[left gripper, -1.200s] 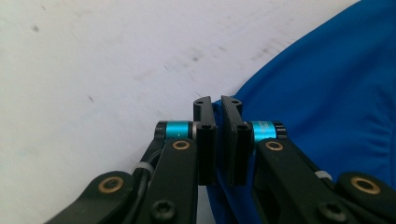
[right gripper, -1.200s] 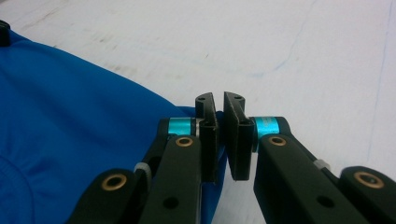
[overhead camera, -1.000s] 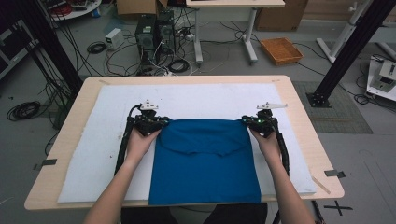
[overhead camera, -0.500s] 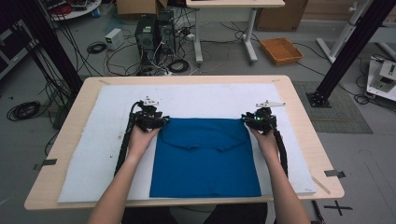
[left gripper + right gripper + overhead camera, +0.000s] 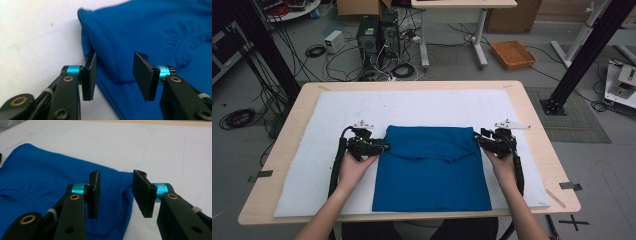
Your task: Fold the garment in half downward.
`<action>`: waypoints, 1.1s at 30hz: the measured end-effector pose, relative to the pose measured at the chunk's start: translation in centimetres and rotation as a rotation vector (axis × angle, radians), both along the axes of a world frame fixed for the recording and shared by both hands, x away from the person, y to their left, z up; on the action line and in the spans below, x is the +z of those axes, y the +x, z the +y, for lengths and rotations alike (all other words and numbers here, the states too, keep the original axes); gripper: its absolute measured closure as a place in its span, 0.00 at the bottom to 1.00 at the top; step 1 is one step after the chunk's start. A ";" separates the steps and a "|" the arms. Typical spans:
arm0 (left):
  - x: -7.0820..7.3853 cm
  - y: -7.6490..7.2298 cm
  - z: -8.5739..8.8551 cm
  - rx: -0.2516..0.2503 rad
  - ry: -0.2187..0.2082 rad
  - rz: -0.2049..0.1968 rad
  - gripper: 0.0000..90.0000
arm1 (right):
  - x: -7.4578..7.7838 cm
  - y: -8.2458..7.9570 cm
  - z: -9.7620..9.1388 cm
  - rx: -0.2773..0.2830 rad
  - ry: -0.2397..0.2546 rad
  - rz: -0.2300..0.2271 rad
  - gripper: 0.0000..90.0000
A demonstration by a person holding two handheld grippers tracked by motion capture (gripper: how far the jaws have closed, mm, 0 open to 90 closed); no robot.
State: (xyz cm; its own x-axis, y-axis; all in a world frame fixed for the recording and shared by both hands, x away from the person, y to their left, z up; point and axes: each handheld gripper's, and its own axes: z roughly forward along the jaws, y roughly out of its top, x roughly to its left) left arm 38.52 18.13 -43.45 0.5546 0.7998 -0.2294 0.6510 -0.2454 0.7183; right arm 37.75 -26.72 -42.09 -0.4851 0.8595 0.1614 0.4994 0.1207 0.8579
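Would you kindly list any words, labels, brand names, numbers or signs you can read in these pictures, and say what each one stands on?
No readable text anywhere.
Blue garment: plain cloth, no print or tag in sight.
White mat: faint marks, no writing.
Left gripper and right gripper: no lettering on fingers or arms.
Black cross of tape on the floor: a mark, not a letter.
Computer tower and small white box: any labels too small to read.

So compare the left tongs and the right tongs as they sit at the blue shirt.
The left tongs sit at the blue shirt's left edge; the right tongs sit at its right top corner. In the left gripper view, the folded shirt edge lies between the left tongs; in the right gripper view, the right tongs frame the shirt's corner and white mat. Both have just been opening and press on nothing.
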 end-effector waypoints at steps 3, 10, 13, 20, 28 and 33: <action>-0.3 0.4 0.1 0.016 -0.031 0.034 0.64 | -0.4 -0.5 0.0 0.002 0.009 0.011 0.64; -0.7 0.9 0.3 0.055 -0.100 0.084 0.69 | -0.8 -0.8 -0.4 -0.014 0.024 0.019 0.64; -0.6 0.8 0.2 0.051 -0.105 0.079 0.69 | -0.9 -0.9 -0.6 -0.020 0.026 0.020 0.64; -0.4 0.6 0.0 0.044 -0.102 0.069 0.71 | -1.1 -0.9 -0.6 -0.018 0.024 0.024 0.64; -0.6 0.7 -0.2 0.043 -0.104 0.094 0.77 | -1.2 -1.1 -0.4 0.000 0.023 0.038 0.66; -0.6 0.7 -0.4 0.029 -0.095 0.091 0.87 | -1.2 -1.4 -0.3 0.004 0.012 0.036 0.68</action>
